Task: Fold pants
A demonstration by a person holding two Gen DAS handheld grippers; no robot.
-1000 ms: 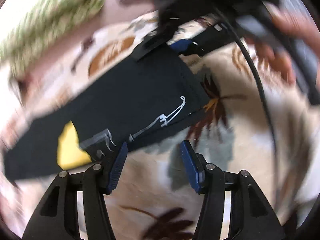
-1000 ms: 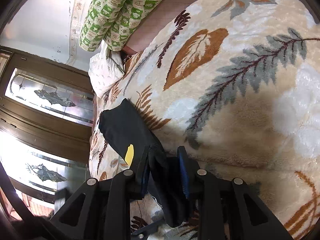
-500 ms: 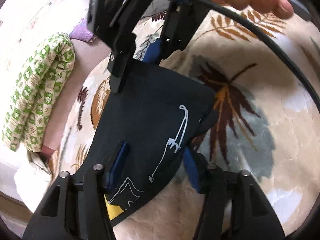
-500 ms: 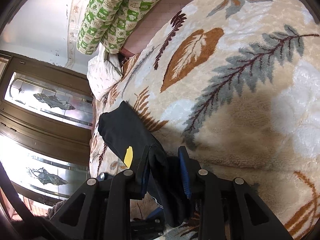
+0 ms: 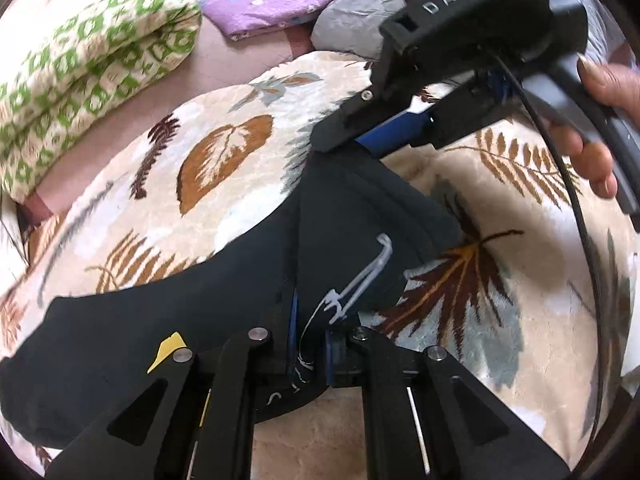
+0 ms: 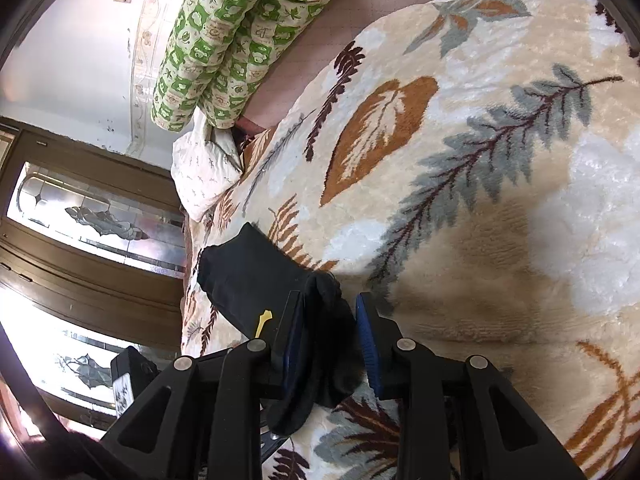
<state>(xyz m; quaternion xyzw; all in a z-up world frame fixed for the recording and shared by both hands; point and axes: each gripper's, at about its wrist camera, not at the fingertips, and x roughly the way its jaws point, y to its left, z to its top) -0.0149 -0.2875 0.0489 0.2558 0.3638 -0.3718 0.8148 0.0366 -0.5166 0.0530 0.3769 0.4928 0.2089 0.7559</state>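
In the left wrist view, a green-and-white patterned quilt [image 5: 80, 64] is lying rolled at the far left, with a purple folded cloth [image 5: 268, 4] beside it and a grey quilted pad [image 5: 352, 20] further right. Below them a cream blanket [image 5: 224, 152] with leaf prints is covering the bed. The black pants [image 5: 168, 320] are lying on this blanket, stretching from the lower left edge toward the middle, where the cloth is rising into a fold. A small yellow patch [image 5: 164, 350] is showing on the pants at the lower left. The left tool [image 5: 310, 348] is clenching the near edge of the pants, just where white printed lines [image 5: 352, 292] are running across the cloth; its blue pads are pressing the fabric from both sides. At the upper right, the right tool [image 5: 384, 136] is gripping the far corner of the same fold, and a hand [image 5: 600, 120] is holding its handle, with a black cable [image 5: 568, 184] trailing down.

In the right wrist view, the pants [image 6: 248, 272] are lying to the left of centre on the blanket [image 6: 480, 160], and a bunched part is sitting between the fingers of the right tool [image 6: 326, 344], which is grasping it.
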